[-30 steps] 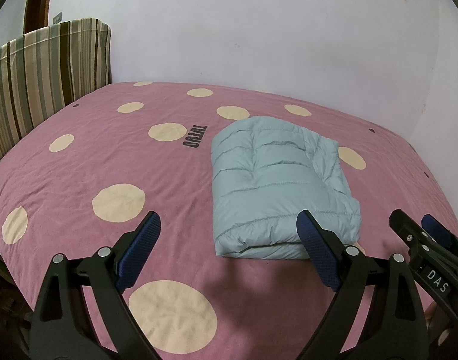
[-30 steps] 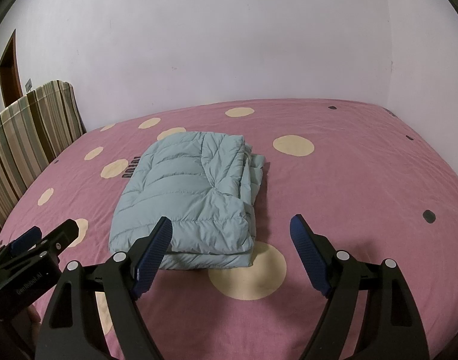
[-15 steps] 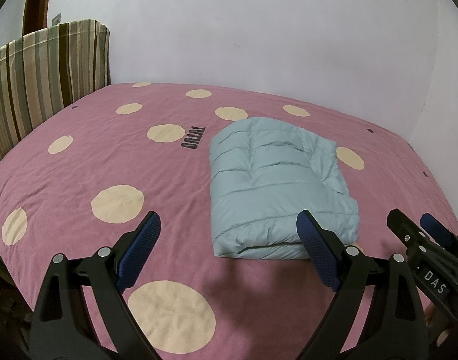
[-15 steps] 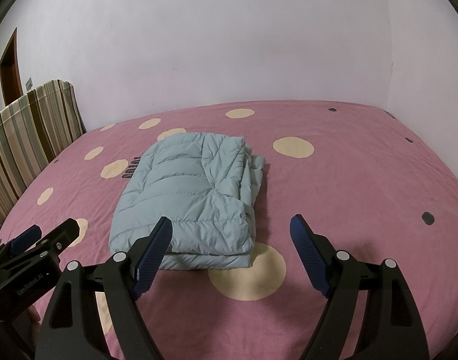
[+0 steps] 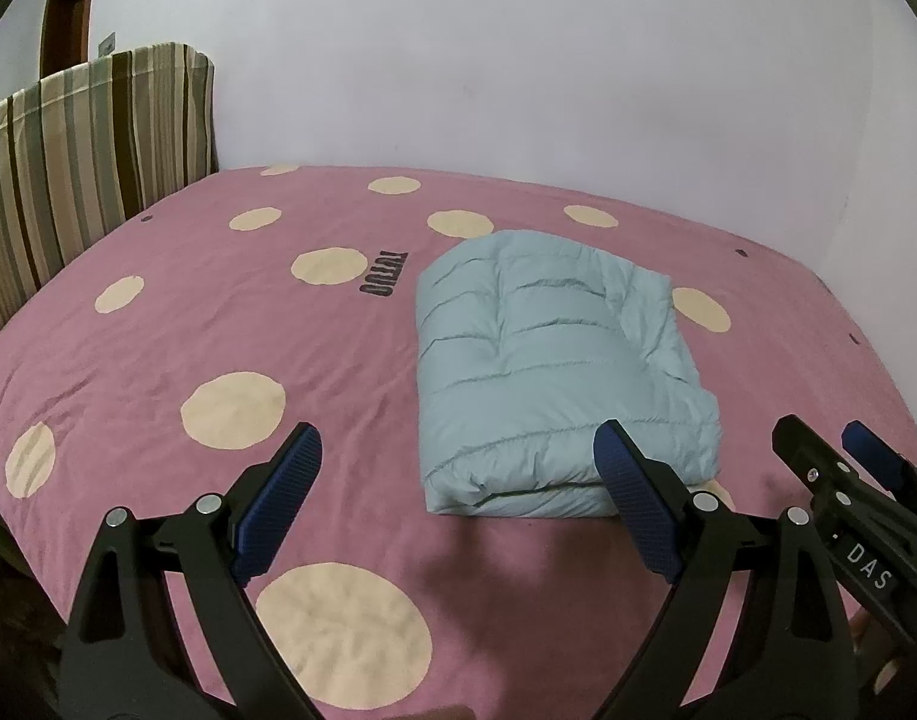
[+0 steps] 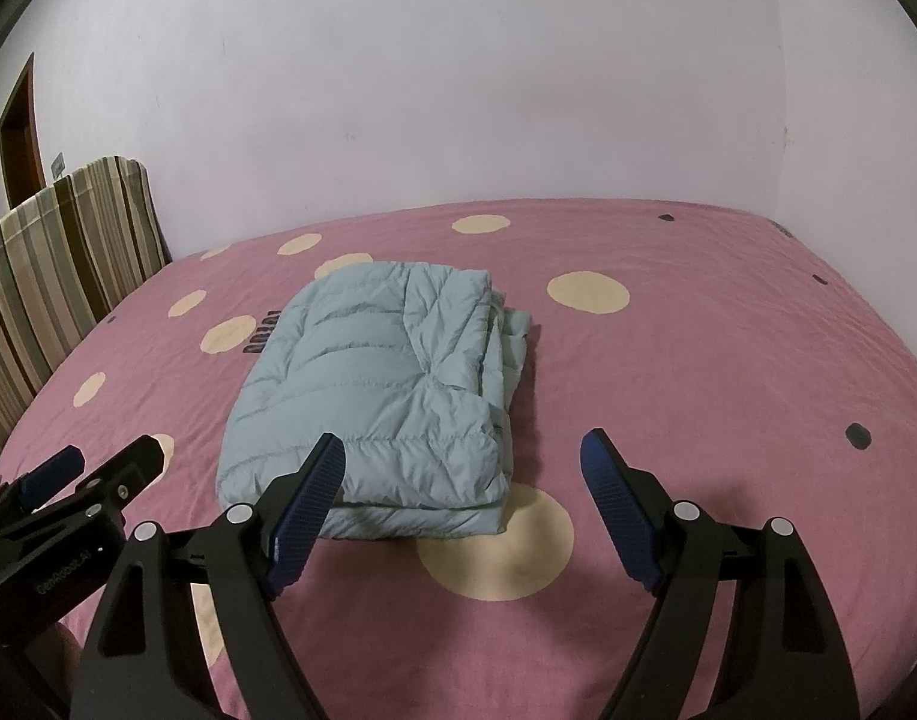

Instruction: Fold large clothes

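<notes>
Pale walls meet in a corner behind a bed (image 5: 158, 336) covered by a pink sheet with cream dots, dark lettering (image 5: 383, 274) printed on it near the middle. At the far left of the bed stands a striped panel (image 5: 92, 138) in green, brown and cream, with a brown door frame (image 5: 62, 18) behind it.

A light blue quilted jacket (image 5: 548, 360) lies folded into a thick rectangular bundle at about the middle of the bed, its layered edges facing me and stacked along its right side in the right wrist view (image 6: 386, 384).

I hold my left tongs (image 5: 458, 474) above the near edge of the bed, angled downward, the blue-padded fingers spread wide with nothing between them; the right finger overlaps the near right corner of the jacket in the picture, but whether it touches I cannot tell. My right tongs (image 6: 464, 468) hang beside them, likewise spread wide and empty, the left finger showing in front of the jacket's near edge and the right finger over bare sheet beside a large cream dot (image 6: 506, 552). Each pair of tongs appears at the edge of the other's view, the two just beside one another.
</notes>
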The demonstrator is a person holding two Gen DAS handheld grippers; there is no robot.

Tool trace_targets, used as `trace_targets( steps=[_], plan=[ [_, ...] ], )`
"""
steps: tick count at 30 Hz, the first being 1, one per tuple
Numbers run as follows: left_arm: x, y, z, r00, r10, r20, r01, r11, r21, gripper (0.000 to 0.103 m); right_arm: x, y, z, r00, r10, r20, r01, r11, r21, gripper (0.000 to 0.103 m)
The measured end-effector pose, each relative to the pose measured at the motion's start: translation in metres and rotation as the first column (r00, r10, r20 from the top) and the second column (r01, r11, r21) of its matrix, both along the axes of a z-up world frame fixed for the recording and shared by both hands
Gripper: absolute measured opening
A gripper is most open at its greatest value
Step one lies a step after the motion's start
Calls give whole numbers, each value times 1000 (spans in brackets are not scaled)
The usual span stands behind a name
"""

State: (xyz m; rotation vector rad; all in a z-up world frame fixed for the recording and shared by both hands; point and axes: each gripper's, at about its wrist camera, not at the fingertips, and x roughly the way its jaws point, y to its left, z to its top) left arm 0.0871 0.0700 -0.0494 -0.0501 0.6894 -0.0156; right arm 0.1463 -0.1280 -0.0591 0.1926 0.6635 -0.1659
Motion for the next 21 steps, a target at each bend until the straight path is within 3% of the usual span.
trace_targets(
  steps=[10, 13, 21],
  plan=[
    [0, 2, -3, 1000, -6, 6, 6, 1000, 2, 92, 1, -2, -1, 1000, 8, -7, -8, 1000, -3, 80],
    [1, 2, -4, 1000, -18, 3, 18, 1000, 0, 99, 1, -2, -1, 1000, 11, -11, -11, 1000, -4, 80],
    [8, 5, -10, 1000, -12, -3, 12, 999, -39, 101, 5, -4, -6, 1000, 22, -23, -22, 1000, -3, 80]
  ],
)
